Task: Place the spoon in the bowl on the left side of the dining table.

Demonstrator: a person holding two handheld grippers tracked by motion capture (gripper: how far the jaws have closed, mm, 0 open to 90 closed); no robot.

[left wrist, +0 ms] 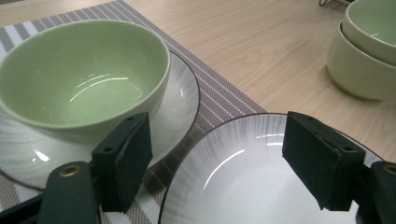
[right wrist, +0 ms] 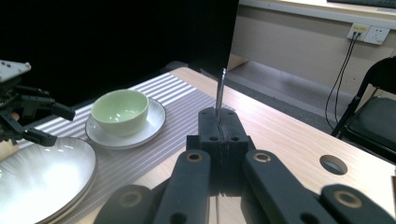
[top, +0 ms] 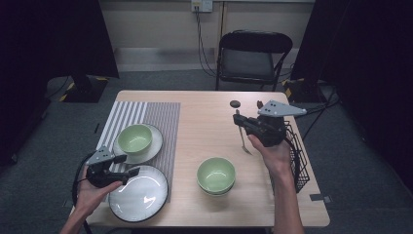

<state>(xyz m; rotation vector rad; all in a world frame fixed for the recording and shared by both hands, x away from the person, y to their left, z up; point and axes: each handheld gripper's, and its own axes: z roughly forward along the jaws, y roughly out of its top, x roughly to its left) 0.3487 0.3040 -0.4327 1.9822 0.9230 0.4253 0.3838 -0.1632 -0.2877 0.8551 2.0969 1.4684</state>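
Note:
My right gripper point(top: 239, 123) is held above the right half of the table, shut on a slim metal utensil point(top: 242, 140) whose lower end hangs toward the tabletop. In the right gripper view, the utensil's handle point(right wrist: 220, 88) sticks up from the closed jaws of my right gripper point(right wrist: 219, 128). My left gripper point(top: 127, 171) is open at the near left, over the rim of a large white plate point(top: 138, 192). Its two pads point(left wrist: 126, 156) stand wide apart above the plate point(left wrist: 243, 186), with nothing between them. A green bowl point(top: 135, 138) sits on a small white plate point(top: 155, 146) on the striped placemat point(top: 160, 117).
Two stacked green bowls point(top: 216, 175) stand near the table's front middle. A black wire rack point(top: 298, 158) hangs at the right edge, behind my right hand. A small dark cable hole point(top: 235, 103) lies near the far edge. A folding chair point(top: 253, 56) stands beyond the table.

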